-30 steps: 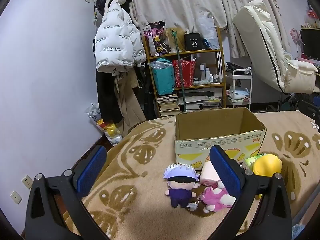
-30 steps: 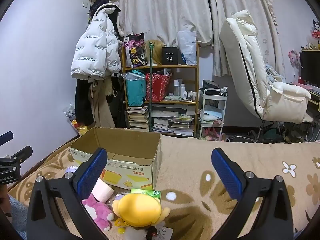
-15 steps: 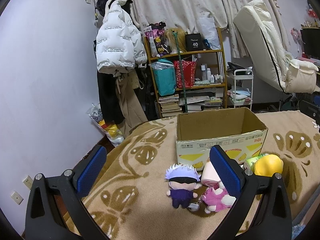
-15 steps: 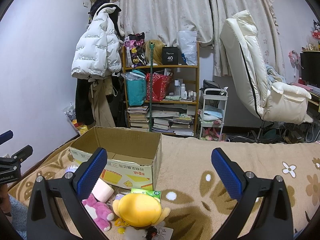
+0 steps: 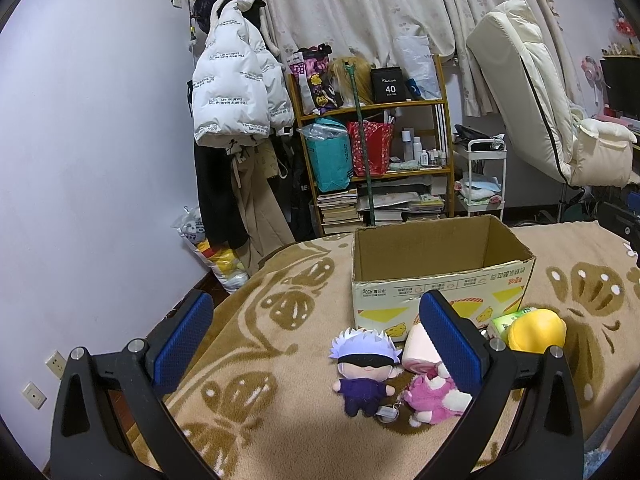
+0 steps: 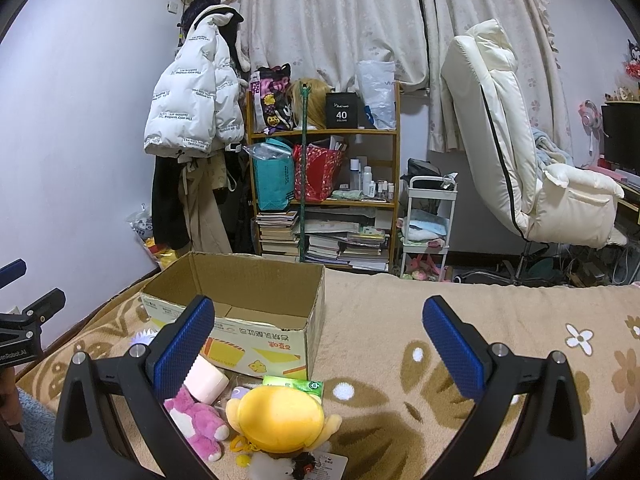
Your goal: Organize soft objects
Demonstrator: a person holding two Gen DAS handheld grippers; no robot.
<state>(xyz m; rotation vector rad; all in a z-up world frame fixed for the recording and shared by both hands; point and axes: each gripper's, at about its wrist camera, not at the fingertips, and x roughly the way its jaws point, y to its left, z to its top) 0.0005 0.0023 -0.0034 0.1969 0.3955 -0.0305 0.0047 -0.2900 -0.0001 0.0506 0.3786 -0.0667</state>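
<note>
An open cardboard box stands on the tan patterned blanket; it also shows in the right wrist view. In front of it lie a white-haired doll in purple, a pink plush, a pale pink roll, a yellow plush and a green packet. The right wrist view shows the yellow plush, pink plush, roll and packet. My left gripper is open and empty above the doll. My right gripper is open and empty above the yellow plush.
A wooden shelf with bags and books stands behind the bed. A white jacket hangs on the wall. A cream chair and a small white cart stand to the right. The left gripper's body shows at the right view's left edge.
The left wrist view has shifted slightly; the doll and box sit a little farther right and lower. The right gripper has hardly moved. Both stay open.
</note>
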